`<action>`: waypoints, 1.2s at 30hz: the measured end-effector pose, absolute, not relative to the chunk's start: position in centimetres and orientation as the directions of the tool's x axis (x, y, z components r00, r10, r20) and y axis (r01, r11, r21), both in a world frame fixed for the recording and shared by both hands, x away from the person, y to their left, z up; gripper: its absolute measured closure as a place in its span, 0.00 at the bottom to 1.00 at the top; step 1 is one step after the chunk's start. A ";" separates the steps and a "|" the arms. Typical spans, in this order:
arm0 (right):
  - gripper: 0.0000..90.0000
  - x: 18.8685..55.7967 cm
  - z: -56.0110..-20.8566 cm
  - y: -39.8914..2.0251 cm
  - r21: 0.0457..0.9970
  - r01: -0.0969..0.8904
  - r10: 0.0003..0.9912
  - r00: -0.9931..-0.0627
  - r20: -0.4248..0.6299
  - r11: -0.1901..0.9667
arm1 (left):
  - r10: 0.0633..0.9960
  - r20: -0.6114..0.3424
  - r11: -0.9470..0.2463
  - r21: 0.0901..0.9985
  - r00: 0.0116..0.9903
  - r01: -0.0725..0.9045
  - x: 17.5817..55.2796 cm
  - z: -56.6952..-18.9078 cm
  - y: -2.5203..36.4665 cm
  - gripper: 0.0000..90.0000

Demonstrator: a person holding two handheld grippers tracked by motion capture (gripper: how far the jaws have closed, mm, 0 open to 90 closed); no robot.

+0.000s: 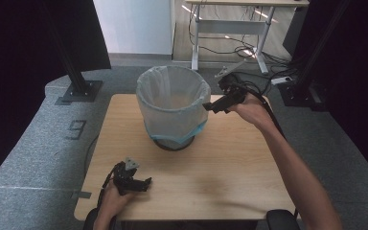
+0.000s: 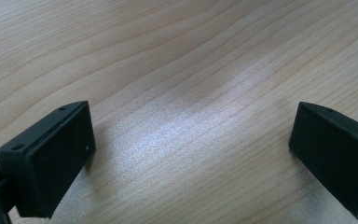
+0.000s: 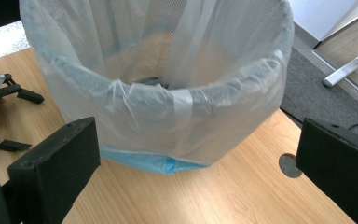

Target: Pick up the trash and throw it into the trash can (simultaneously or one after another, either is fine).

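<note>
**Right tongs at the bin's rim, bag already lining it**

The waste bin point(image 1: 173, 106) stands in the upper middle of the high view, on the far half of the wooden table point(image 1: 230, 167). A clear plastic bag point(image 3: 177, 100) is draped inside it and folded over the rim, with a blue edge hanging low on the outside. The lining looks mostly done; what is left, as I judge it, is tidying or tucking the fold at the rim.

The right gripper point(image 1: 210, 107) sits just right of the rim, its jaws spread wide and holding nothing; in its own view the bin fills the space ahead between them. The left gripper point(image 1: 145, 183) rests low at the lower left of the table, jaws wide too, with bare wood between them.

Nothing on the table blocks the reach. A desk frame point(image 1: 235, 26) and cables lie at the top of the frame, well apart.
</note>
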State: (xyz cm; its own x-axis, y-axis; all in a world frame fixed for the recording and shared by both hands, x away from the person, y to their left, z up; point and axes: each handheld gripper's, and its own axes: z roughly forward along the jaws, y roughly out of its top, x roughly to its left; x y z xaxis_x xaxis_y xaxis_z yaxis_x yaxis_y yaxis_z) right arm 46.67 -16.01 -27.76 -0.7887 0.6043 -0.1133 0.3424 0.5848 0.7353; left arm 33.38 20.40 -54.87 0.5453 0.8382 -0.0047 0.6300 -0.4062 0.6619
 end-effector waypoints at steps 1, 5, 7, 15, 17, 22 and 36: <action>0.00 46.6 -27.8 -16.2 0.736 0.342 0.605 -0.788 -0.114 0.584 | 0.838 -0.005 -0.406 0.662 0.545 0.630 33.4 -54.9 20.4 0.00; 0.00 46.5 -28.0 -17.0 0.737 0.351 0.615 -0.781 -0.110 0.577 | 0.839 -0.005 -0.405 0.662 0.544 0.630 33.4 -54.9 20.4 0.00; 0.00 46.4 -28.1 -17.4 0.737 0.357 0.621 -0.777 -0.107 0.574 | 0.839 -0.005 -0.405 0.662 0.544 0.631 33.4 -54.9 20.4 0.00; 0.00 46.1 -28.4 -18.8 0.726 0.361 0.633 -0.763 -0.131 0.585 | 0.840 -0.005 -0.405 0.662 0.543 0.631 33.4 -54.9 20.4 0.00; 0.00 46.0 -28.5 -19.1 0.732 0.353 0.633 -0.762 -0.136 0.582 | 0.840 -0.005 -0.404 0.662 0.543 0.631 33.4 -54.9 20.4 0.00; 0.00 45.7 -28.8 -20.0 0.742 0.359 0.642 -0.757 -0.124 0.566 | 0.840 -0.003 -0.405 0.662 0.543 0.631 33.4 -54.9 20.4 0.00; 0.00 44.9 -29.7 -23.0 0.753 0.369 0.674 -0.726 -0.132 0.545 | 0.840 -0.004 -0.404 0.662 0.543 0.631 33.4 -54.9 20.4 0.00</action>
